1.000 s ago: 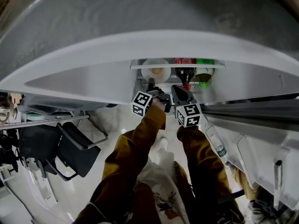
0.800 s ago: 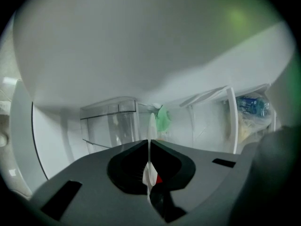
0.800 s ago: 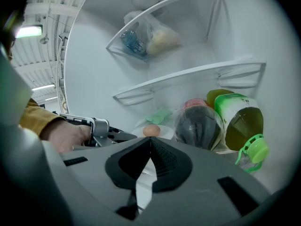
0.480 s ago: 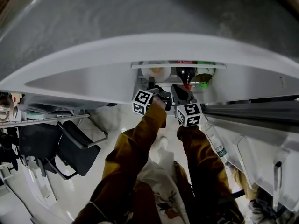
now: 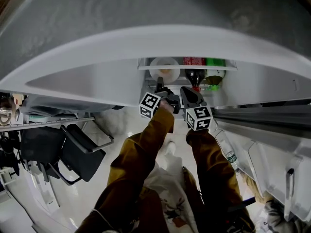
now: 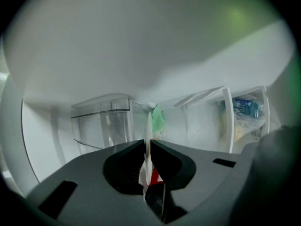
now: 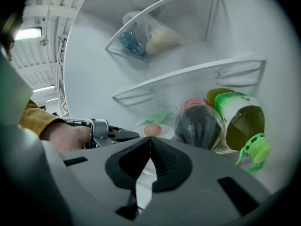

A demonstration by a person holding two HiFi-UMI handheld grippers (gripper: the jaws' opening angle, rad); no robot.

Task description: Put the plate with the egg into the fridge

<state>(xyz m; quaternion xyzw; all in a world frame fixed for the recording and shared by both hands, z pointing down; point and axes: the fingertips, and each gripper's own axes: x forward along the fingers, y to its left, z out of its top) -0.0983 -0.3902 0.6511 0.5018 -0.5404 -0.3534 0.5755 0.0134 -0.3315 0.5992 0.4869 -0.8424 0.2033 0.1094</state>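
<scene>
A white plate (image 5: 164, 65) with a brown egg (image 5: 164, 74) on it sits on a shelf inside the open fridge, left of a dark bottle (image 5: 194, 75). My left gripper (image 5: 158, 87) is shut on the plate's near rim; the thin white rim (image 6: 149, 126) stands edge-on between its jaws. The right gripper view shows the egg (image 7: 152, 129) on the plate (image 7: 167, 134) with the left gripper (image 7: 126, 135) clamped at its left side. My right gripper (image 5: 186, 90) hovers just right of the left one, shut and holding nothing, in front of the dark bottle (image 7: 197, 126).
A green-capped bottle of yellowish liquid (image 7: 241, 121) stands right of the dark bottle. A plastic bag (image 7: 146, 36) lies on the upper wire shelf. A clear drawer (image 6: 101, 124) is at the fridge's left. The open door holds a water bottle (image 5: 226, 149). Black chairs (image 5: 73, 152) stand at left.
</scene>
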